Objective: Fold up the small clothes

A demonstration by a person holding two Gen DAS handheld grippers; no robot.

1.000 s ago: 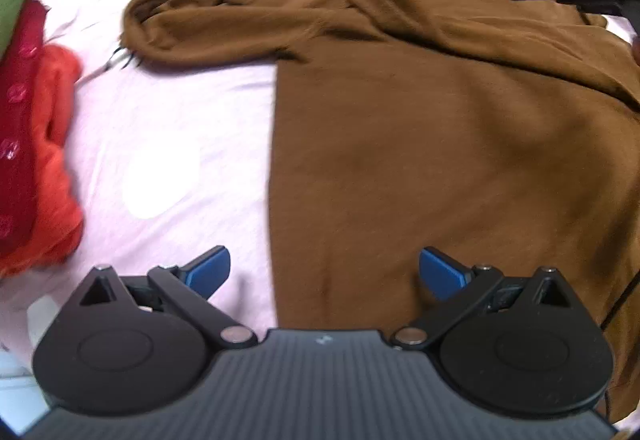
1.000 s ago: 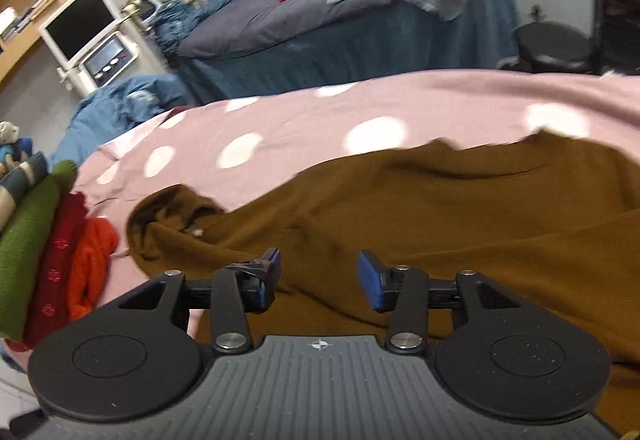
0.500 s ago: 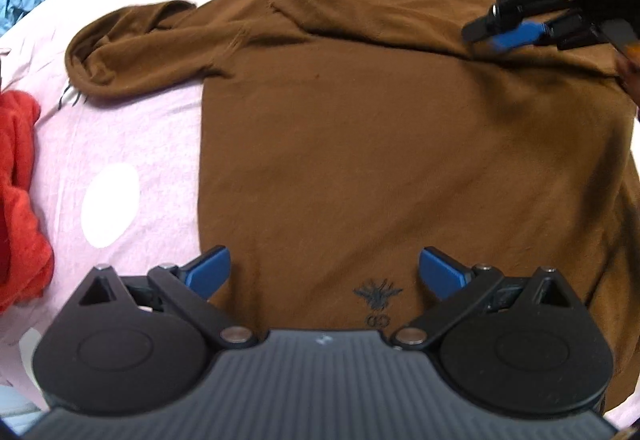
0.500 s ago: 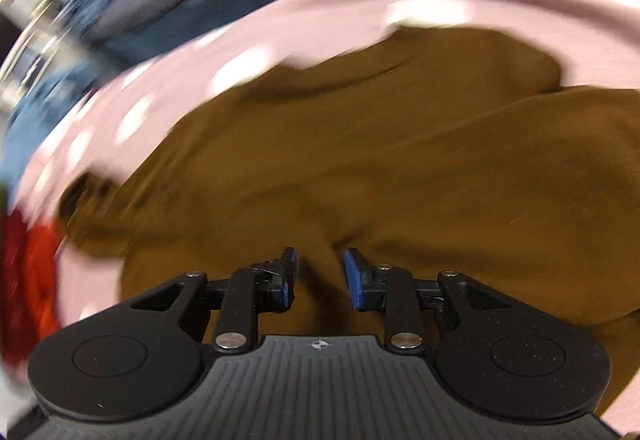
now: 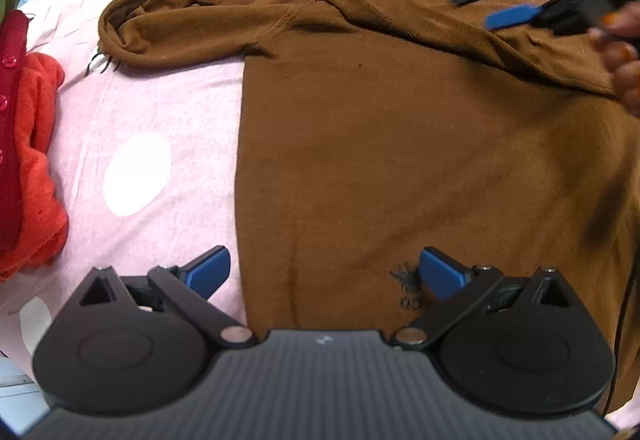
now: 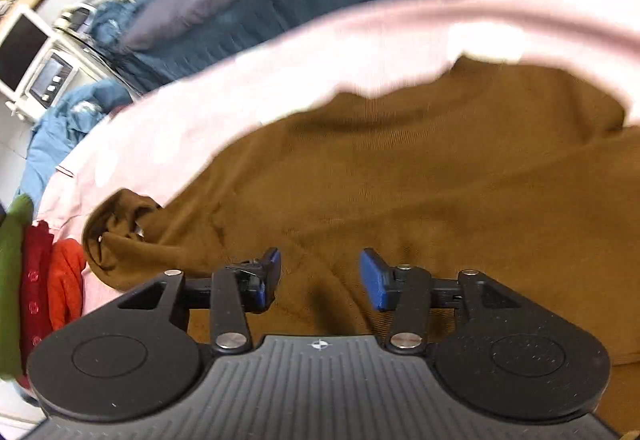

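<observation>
A brown sweater [image 5: 400,143] lies spread flat on a pink sheet with white dots [image 5: 160,111]. The left gripper [image 5: 324,272] hovers over its lower hem with its jaws spread wide — one blue pad sits over the pink sheet just off the sweater's side edge, the other over the brown cloth beside a small dark embroidered emblem [image 5: 406,290]; its letters are too small to read. Nothing is between the pads.

The right gripper [image 6: 320,278] sits low over the sweater's upper part, jaws parted with brown fabric below the gap, gripping nothing. From the left wrist view it appears at the far right, over the sleeve folded across the chest [image 5: 420,15].

The knit is fine and ribbed at the cuff and collar, with raised seams at the shoulder. The other sleeve [image 5: 168,23] lies bunched towards the left. Beside it sits a stack of folded clothes — orange fleece [image 5: 40,159], red with buttons, green.
</observation>
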